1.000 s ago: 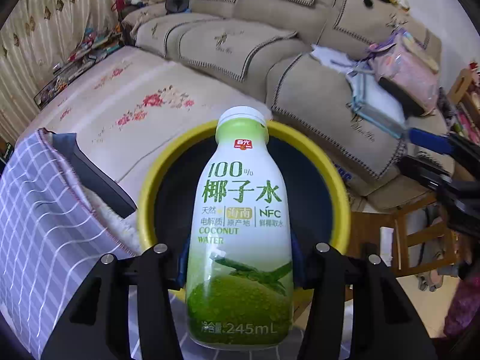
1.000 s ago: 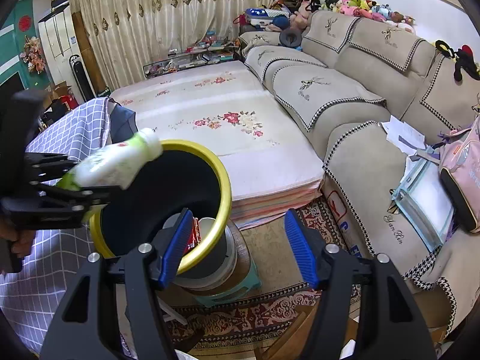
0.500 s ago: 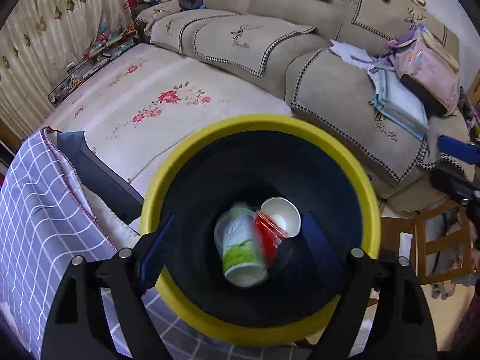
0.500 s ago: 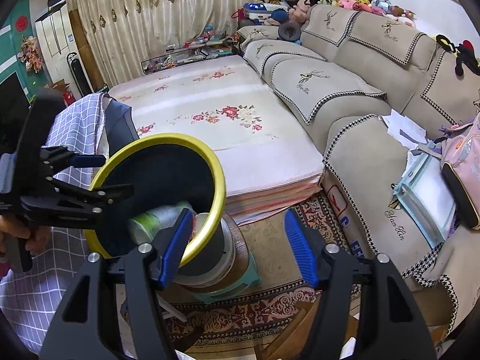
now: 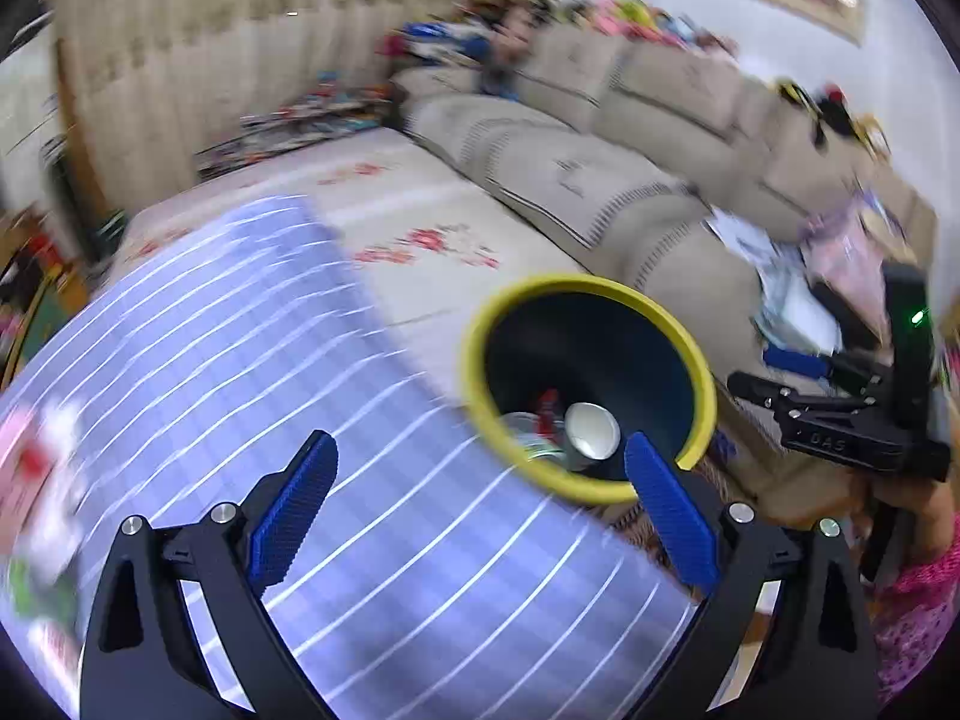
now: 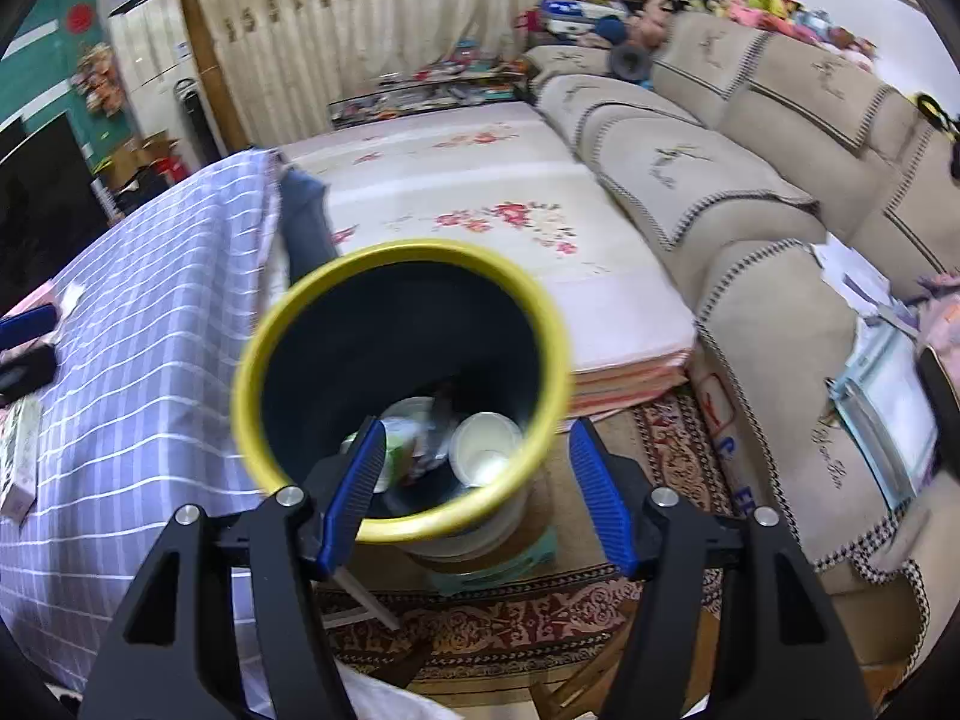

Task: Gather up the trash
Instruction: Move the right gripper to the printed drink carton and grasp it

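The yellow-rimmed dark bin [image 5: 576, 285] stands beside the table and holds the green-and-white coconut water bottle [image 6: 396, 444], a white paper cup [image 6: 486, 450] and a red wrapper [image 5: 547, 405]. My left gripper [image 5: 474, 498] hangs over the checked tablecloth to the left of the bin; its jaws are opening wide, with nothing between them. My right gripper [image 6: 477, 468] stands open and empty above the near rim of the bin [image 6: 414, 246]. In the left wrist view the right gripper [image 5: 774, 372] shows beyond the bin. The left gripper's tips [image 6: 27, 348] peek in at the far left of the right wrist view.
The lilac checked tablecloth [image 6: 150, 312] covers the table; a small box [image 6: 18, 456] and blurred pink-and-white items [image 5: 36, 480] lie at its left end. A floral daybed [image 6: 480, 192] and beige sofa [image 6: 750, 222] lie behind. The bin rests on a stool [image 6: 498, 558] over a patterned rug.
The left gripper opened and let go of the coconut water bottle, which dropped into the bin. The left gripper then swung left over the table. The right gripper came closer over the bin.
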Available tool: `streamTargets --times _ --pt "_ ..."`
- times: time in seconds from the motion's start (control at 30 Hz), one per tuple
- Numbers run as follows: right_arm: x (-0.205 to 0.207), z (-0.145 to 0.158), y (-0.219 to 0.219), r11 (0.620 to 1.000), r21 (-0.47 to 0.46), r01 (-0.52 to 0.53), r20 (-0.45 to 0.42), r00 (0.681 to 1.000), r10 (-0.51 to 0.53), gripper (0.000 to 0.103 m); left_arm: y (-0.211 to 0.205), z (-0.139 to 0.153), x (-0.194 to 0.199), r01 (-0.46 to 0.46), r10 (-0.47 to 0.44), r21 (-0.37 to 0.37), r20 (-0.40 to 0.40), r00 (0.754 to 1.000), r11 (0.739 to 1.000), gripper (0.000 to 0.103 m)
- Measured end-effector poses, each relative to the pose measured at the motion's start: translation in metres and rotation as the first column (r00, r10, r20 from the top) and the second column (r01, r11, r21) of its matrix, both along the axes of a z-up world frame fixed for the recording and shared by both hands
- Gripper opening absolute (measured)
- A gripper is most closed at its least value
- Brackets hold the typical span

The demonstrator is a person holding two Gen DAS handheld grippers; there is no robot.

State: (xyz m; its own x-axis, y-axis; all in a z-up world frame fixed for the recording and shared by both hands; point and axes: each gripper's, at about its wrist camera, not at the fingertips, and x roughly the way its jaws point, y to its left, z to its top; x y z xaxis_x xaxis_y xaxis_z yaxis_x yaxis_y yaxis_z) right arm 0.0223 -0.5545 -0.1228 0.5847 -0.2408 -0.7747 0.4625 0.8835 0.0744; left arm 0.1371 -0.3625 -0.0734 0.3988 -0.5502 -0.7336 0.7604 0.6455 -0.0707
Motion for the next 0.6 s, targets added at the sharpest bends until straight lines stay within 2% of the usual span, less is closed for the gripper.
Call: streamTargets --times 0.13,0.23,0.43,0.47,0.6 --pt "0.017 0.009 0.032 0.998 -0.010 -0.067 0.015 0.998 0.067 0.061 0.084 0.013 -0.002 -0.149 0.150 -0.041 0.033 0.988 0.988 0.098" --pt "0.029 0.016 0.060 0.992 -0.016 -0.124 0.031 0.992 0.124 0.061 0.149 0.018 -0.007 -0.265 0.268 -0.053 0.060 0.962 0.963 0.098" --pt "0.055 0.027 0.136 0.957 -0.004 -0.291 0.072 0.954 0.291 0.061 0.259 0.021 -0.025 -0.470 0.471 -0.044 0.125 0.873 0.882 0.098" --pt "0.060 0.028 0.155 0.943 0.004 -0.334 0.081 0.940 0.332 0.061 0.278 0.021 -0.028 -0.502 0.503 -0.041 0.128 0.855 0.864 0.098" --pt "0.071 0.032 0.213 0.887 0.027 -0.462 0.113 0.883 0.456 0.061 0.324 0.019 -0.037 -0.577 0.577 -0.041 0.130 0.806 0.816 0.098"
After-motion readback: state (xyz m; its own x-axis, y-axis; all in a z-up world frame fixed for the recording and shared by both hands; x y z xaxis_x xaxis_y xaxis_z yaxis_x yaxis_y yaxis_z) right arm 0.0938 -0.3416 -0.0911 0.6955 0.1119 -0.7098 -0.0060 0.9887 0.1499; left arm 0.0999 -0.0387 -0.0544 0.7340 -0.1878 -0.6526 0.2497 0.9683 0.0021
